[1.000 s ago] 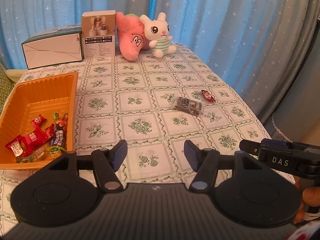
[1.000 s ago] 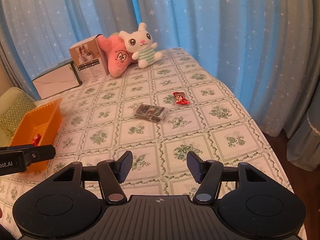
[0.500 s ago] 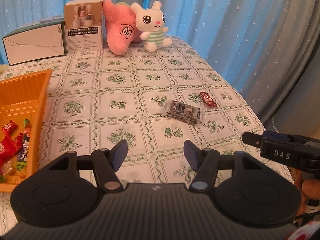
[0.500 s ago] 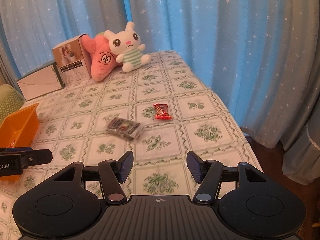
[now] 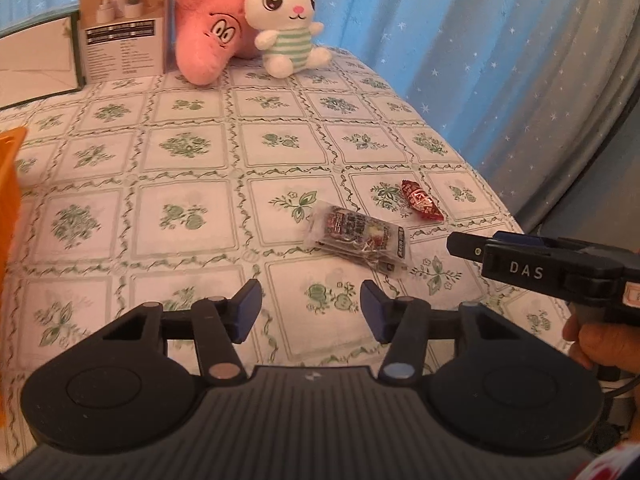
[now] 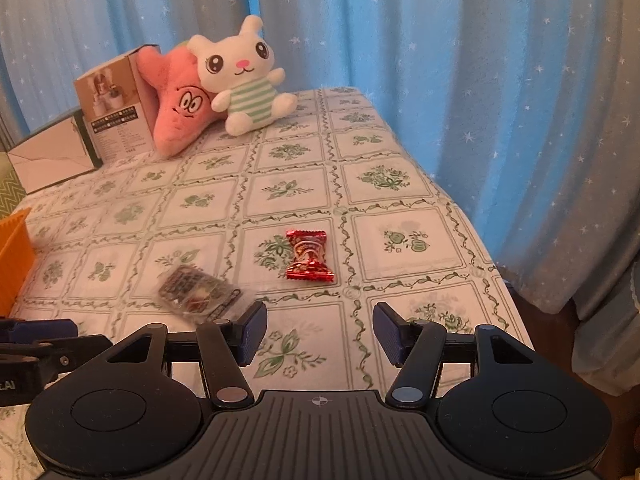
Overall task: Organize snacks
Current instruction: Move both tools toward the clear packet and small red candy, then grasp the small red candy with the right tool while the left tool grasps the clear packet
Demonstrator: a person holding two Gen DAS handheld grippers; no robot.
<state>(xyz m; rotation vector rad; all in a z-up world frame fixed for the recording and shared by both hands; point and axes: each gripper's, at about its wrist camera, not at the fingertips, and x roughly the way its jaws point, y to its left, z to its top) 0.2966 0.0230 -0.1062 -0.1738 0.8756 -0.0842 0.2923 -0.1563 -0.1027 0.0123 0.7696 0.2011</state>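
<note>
Left tongs released, jaws just narrowing, nothing between; aimed at clear snack packet at 1 o'clock. Right tongs released, lined up on red candy at 12 o'clock. Orange tray at 9 o'clock, likely destination.

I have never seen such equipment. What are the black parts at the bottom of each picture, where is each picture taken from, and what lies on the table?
A person holds one hand-held gripper in each hand, and a camera on each looks forward along its two fingers. In the left view the black shape below is the left gripper, and in the right view it is the right gripper. Both are open and hold nothing; the left jaws have just been closing. On the patterned tablecloth lie a clear snack packet and a red candy. An orange tray stands at the left edge. At the back are two plush toys and boxes.
</note>
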